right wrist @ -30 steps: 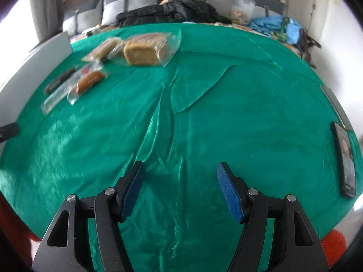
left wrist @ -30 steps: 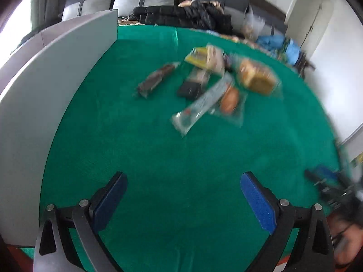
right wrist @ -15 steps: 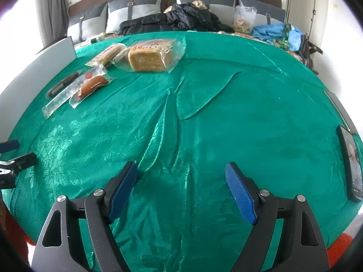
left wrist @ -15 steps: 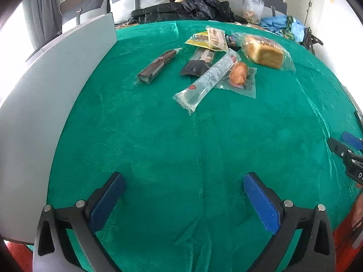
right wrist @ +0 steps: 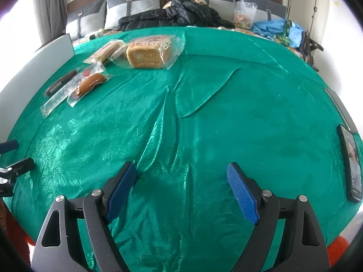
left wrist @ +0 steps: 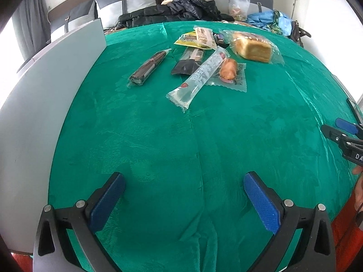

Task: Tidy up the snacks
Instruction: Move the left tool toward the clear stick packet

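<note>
My left gripper hangs over the near part of a green tablecloth, its blue-padded jaws spread wide with only cloth showing between them. My right gripper hangs likewise over a creased patch of the same cloth, jaws wide apart and holding nothing.

The snacks lie in a loose cluster on the far left half of the cloth, well apart from both tools. A wrapped loaf of bread sits farthest right in the group. Just beside it, a sausage in a clear packet lies partly under a long clear stick pack. A black packet lies touching the stick pack's left side, and a dark bar in clear wrap lies alone further left. Yellow and tan packets overlap at the back of the cluster.

A grey board stands along the cloth's left edge. A dark phone lies at the right edge.
</note>
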Motion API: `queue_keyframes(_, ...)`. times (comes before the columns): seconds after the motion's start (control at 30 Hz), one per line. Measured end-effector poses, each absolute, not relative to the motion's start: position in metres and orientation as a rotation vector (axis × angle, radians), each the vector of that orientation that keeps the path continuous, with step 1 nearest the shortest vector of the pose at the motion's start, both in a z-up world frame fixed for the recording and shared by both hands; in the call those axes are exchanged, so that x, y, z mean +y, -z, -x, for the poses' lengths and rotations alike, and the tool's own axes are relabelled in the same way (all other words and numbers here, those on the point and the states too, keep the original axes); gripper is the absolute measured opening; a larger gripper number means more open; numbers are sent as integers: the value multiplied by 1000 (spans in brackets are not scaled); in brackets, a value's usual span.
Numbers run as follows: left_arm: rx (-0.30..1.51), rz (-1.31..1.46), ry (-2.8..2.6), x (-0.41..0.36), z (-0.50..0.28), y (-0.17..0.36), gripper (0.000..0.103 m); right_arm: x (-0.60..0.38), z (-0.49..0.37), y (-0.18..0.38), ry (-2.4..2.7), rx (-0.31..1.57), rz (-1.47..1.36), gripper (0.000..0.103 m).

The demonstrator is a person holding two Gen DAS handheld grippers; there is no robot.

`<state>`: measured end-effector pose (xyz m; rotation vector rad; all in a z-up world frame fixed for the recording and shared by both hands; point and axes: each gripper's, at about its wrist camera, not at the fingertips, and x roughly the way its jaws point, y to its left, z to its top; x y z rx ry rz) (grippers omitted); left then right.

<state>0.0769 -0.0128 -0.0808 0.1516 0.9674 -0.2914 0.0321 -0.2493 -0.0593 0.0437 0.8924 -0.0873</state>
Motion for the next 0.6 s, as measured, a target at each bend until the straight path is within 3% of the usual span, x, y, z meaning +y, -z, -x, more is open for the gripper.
queue_keyframes(0.27, 1014, -146, 271, -15, -82, 78, 102, -248, -24, 62, 90, 829, -40, 87)
queue_keyframes(0.47, 982, -224, 293, -41, -134, 50, 97, -250, -23, 62, 78, 813, -34, 89)
queue_keyframes(0.57, 987, -231, 307, -54, -167, 47, 84, -250, -23, 62, 76, 810, -31, 89)
queue_keyframes(0.6, 1004, -230, 327, -60, -177, 50, 76, -250, -23, 62, 75, 809, -31, 89)
